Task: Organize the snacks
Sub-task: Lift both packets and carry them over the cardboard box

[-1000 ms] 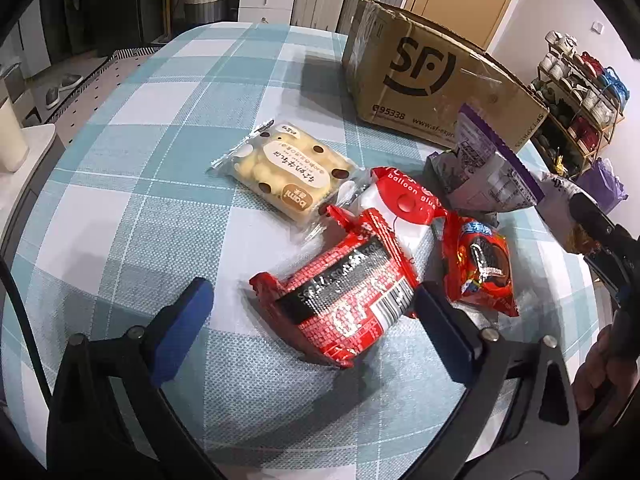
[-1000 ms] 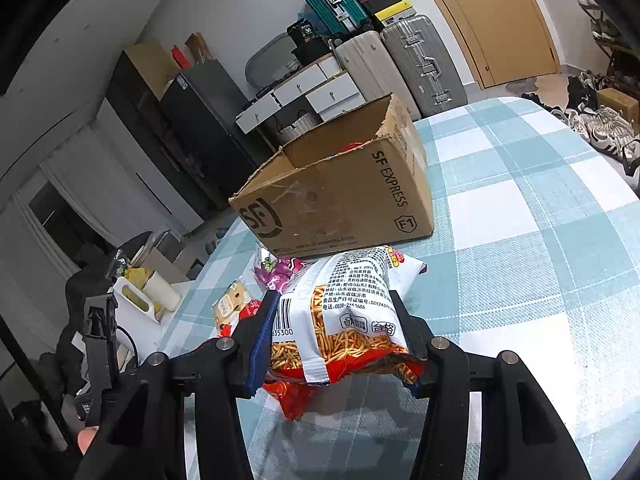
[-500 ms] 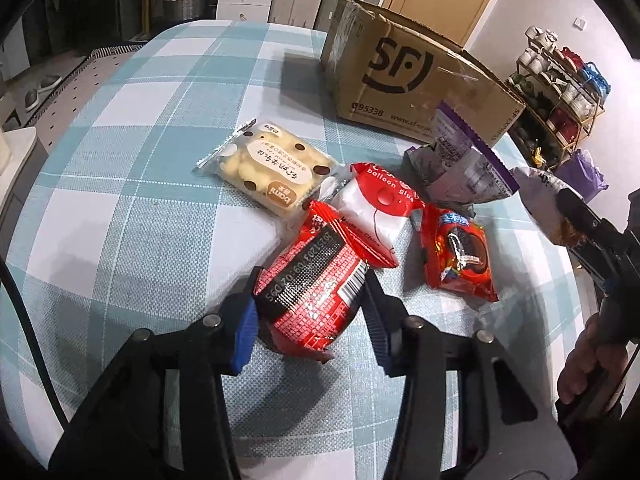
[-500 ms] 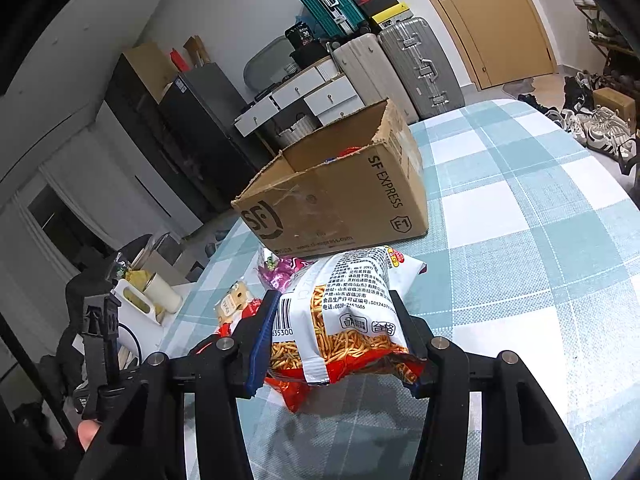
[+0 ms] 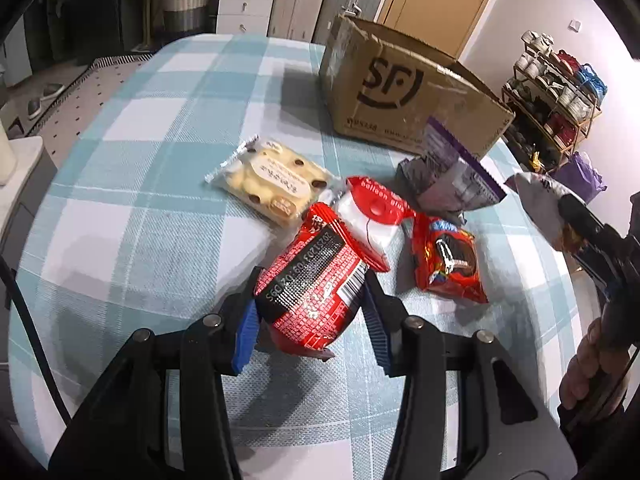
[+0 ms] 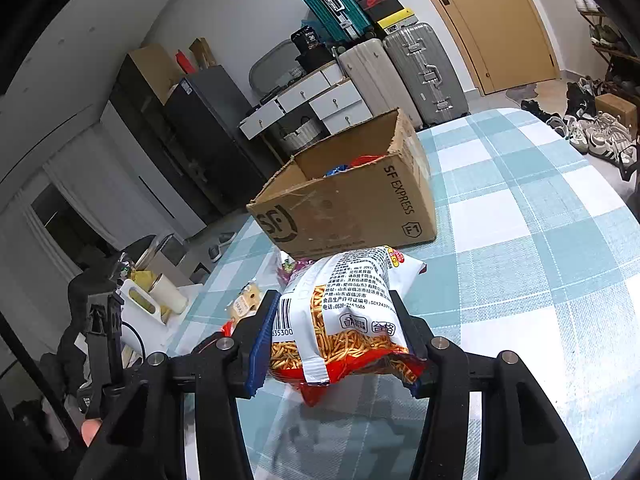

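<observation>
Inside box [image 6: 352, 200], right view only: snacks; jaws clamp red pack [image 5: 310, 284], noodle bag [image 6: 344, 320].

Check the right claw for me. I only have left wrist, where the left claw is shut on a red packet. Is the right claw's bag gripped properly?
Observer: Yes. The right claw is shut on a white-and-red bag of fried sticks, with a pad on each side.
Operator: Is the box open? I only see its side.
Observer: The cardboard box is open on top, and red and blue packets show inside.
</observation>
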The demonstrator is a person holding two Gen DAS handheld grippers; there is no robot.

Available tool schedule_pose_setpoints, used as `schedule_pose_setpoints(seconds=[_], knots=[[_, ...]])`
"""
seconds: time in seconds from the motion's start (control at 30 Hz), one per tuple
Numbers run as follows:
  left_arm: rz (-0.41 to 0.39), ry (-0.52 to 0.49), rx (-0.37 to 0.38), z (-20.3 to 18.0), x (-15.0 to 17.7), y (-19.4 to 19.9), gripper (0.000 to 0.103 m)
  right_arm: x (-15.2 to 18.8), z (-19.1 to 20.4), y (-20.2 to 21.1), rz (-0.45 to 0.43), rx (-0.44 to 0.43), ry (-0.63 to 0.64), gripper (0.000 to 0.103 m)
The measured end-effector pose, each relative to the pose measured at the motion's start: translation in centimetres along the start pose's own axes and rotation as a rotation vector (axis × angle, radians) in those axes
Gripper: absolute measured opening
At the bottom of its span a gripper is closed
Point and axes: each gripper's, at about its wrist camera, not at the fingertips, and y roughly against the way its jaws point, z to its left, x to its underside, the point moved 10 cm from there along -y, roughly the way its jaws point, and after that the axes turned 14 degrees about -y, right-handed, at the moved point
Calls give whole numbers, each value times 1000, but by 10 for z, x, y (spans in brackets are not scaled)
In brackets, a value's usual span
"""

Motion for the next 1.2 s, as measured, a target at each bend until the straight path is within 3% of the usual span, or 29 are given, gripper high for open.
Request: schedule_pose_setpoints(seconds=[0.33, 0.67, 1.0, 1.2], knots=[[-64, -66, -23, -7, -25, 28, 44, -2, 21, 10, -13, -32, 37, 52], [-145, -169, -25, -26, -77, 59, 44, -19, 48, 30, -36, -76, 49, 52], [-172, -185, 63, -40, -136, 78, 44, -53, 84, 43, -57, -123, 78, 52], [-184, -214, 75, -47, -176, 85, 44, -82, 102, 43, -64, -136, 87, 52]])
